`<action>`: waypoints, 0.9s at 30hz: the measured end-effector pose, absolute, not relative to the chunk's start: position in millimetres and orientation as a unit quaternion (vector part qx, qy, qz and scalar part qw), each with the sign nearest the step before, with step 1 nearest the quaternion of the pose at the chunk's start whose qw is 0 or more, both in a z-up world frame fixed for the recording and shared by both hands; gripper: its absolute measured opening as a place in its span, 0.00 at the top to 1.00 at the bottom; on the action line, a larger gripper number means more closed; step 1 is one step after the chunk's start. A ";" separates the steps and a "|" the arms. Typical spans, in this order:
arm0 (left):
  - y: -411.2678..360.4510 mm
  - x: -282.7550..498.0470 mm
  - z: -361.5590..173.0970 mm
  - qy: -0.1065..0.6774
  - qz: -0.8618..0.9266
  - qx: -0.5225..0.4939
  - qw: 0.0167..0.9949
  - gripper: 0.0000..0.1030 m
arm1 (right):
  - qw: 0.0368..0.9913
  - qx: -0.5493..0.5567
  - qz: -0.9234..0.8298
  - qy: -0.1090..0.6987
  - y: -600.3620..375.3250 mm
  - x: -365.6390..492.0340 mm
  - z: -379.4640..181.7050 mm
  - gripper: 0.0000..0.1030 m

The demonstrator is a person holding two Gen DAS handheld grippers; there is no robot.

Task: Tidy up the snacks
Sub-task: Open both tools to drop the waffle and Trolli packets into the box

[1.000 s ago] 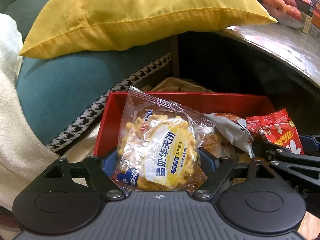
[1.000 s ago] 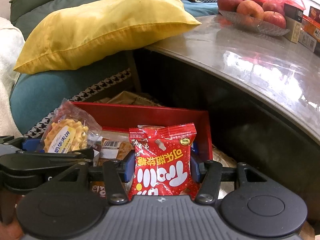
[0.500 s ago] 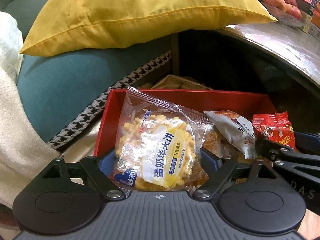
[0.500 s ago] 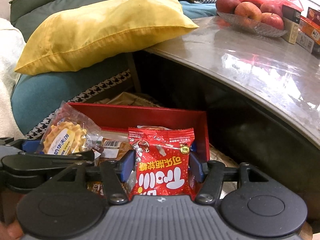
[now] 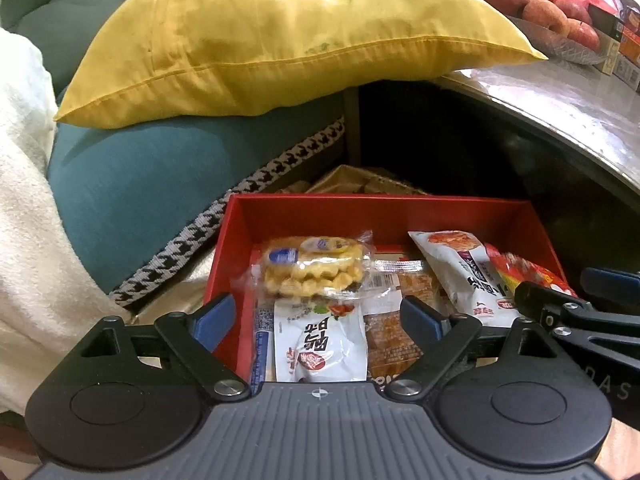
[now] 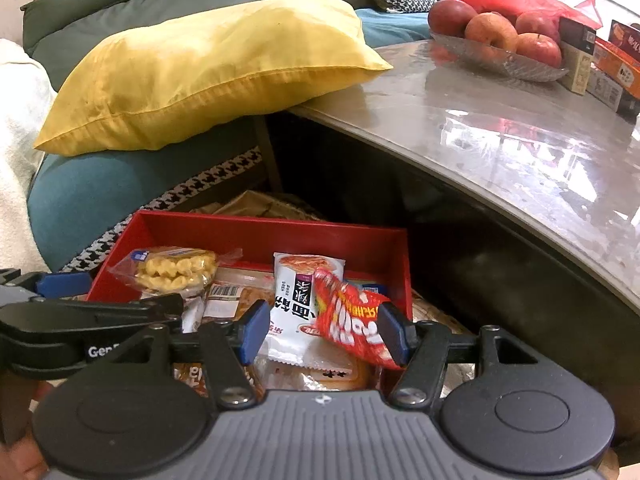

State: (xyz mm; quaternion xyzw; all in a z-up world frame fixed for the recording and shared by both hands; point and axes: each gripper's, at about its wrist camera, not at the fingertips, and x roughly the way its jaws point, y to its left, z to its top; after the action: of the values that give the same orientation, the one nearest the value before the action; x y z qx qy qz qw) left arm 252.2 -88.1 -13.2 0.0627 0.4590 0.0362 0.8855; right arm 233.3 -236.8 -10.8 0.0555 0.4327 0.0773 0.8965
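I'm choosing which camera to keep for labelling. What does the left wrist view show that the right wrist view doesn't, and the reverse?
Only the left wrist view shows the white packet lying under the left gripper, whose jaws are opening with nothing between them. Only the right wrist view shows the barcode packet and most of the tabletop. Both show the red box, waffle pack, red candy bag and yellow pillow.

Readable print is scarce. The arm of the left tongs [image 6: 92, 322], seen from the right wrist, carries white letters "Gen", the rest hidden. The arm of the right tongs [image 5: 600, 316], seen from the left wrist, shows grey letters "DAS". The red snack packet [image 6: 354, 320] and white snack packet [image 6: 298, 300] in the red box [image 6: 272, 236] bear Chinese characters I cannot read; a barcode label [image 6: 224, 292] sits on a packet beside them.
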 end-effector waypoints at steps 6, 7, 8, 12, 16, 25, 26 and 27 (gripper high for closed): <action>-88.9 249.3 -9.4 0.457 0.033 0.063 0.886 0.09 | 0.897 0.054 0.078 0.431 -237.1 230.4 -8.3 0.45; -88.9 248.3 -8.4 0.457 0.032 0.063 0.887 0.09 | 0.898 0.054 0.078 0.430 -237.1 229.5 -7.6 0.45; -89.0 248.7 -8.1 0.457 0.032 0.062 0.887 0.09 | 0.898 0.054 0.078 0.430 -237.2 228.6 -7.0 0.45; -88.6 244.9 -3.6 0.453 0.032 0.061 0.889 0.09 | 0.898 0.053 0.076 0.430 -239.6 224.1 -4.4 0.45; -86.8 239.9 0.6 0.450 0.033 0.060 0.890 0.09 | 0.899 0.053 0.073 0.428 -242.7 217.4 -1.7 0.44; -80.2 220.1 8.2 0.451 0.038 0.063 0.890 0.07 | 0.901 0.056 0.068 0.424 -249.9 192.1 7.7 0.41; -79.9 216.9 9.4 0.450 0.038 0.064 0.890 0.07 | 0.902 0.057 0.067 0.423 -250.9 188.1 9.2 0.41; -79.5 213.5 10.6 0.449 0.037 0.065 0.891 0.07 | 0.902 0.057 0.067 0.423 -251.3 185.2 10.3 0.41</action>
State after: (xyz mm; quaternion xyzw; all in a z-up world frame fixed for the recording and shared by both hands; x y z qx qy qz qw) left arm 213.5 -79.5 10.6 0.0653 0.4487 0.0368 0.8905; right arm 185.2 -251.3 10.3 0.0566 0.4227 0.0670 0.9020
